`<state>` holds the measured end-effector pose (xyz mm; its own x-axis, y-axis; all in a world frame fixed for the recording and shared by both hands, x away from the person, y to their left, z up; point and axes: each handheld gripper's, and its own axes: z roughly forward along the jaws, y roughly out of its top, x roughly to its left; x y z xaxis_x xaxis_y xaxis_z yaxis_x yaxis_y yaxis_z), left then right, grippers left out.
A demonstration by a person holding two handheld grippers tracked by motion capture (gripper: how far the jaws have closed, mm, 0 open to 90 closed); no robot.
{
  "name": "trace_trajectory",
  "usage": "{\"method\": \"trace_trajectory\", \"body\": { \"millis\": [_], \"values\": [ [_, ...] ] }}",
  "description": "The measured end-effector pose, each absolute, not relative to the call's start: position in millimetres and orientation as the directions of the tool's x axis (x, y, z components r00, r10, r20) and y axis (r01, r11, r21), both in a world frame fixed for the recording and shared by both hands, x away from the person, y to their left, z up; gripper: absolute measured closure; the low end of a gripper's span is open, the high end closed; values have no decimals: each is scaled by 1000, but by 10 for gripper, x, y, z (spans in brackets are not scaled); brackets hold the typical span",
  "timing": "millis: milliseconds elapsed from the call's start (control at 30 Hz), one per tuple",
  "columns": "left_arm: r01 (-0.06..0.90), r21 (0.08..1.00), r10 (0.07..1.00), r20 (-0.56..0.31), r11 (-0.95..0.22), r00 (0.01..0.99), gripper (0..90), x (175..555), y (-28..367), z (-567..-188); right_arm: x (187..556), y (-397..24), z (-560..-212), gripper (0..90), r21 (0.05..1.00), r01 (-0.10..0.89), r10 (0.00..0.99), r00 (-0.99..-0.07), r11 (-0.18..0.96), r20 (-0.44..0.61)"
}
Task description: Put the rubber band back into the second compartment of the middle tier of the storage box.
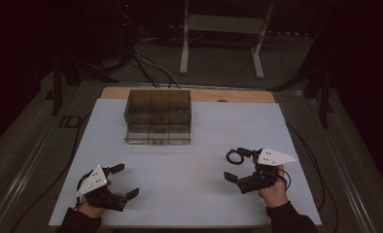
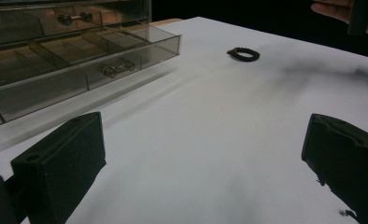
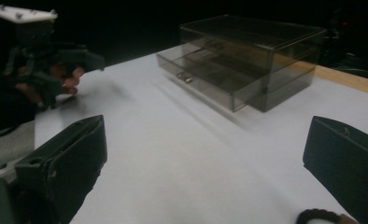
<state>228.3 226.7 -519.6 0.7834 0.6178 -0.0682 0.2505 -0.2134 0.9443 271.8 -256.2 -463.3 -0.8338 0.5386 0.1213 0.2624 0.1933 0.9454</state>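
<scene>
The white table (image 1: 189,194) lay mostly bare. At its far side sat the smoky drawer box (image 1: 158,115), bottom drawer (image 2: 86,65) pulled out, likely ready to receive something. The left gripper (image 1: 123,181) and right gripper (image 1: 238,166) hovered low, jaws wide apart, holding nothing. The dark bracelet (image 1: 235,157) lay just beside the right one, handy for a pickup.

Right tool (image 3: 205,163) with black jaws spread wide over the white tabletop (image 3: 173,154), smoky clear drawer box (image 3: 247,58) near the far edge with its bottom drawer pulled out, dark beaded ring (image 3: 320,216) beside the right-hand jaw, left tool (image 3: 56,60) at upper left
</scene>
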Motion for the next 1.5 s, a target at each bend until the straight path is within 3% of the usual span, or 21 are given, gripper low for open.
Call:
{"method": "trace_trajectory", "body": {
  "millis": [1233,1500],
  "values": [
    [253,944,613,-73,-211,786,4,2289,2271,-5198,3185,-2840,-4707,0,923,358,711,-685,138,160],
    [251,944,615,-69,-215,786,4,2284,2272,-5198,3277,-2883,-4770,0,920,358,742,-658,159,128]
  ]
}}
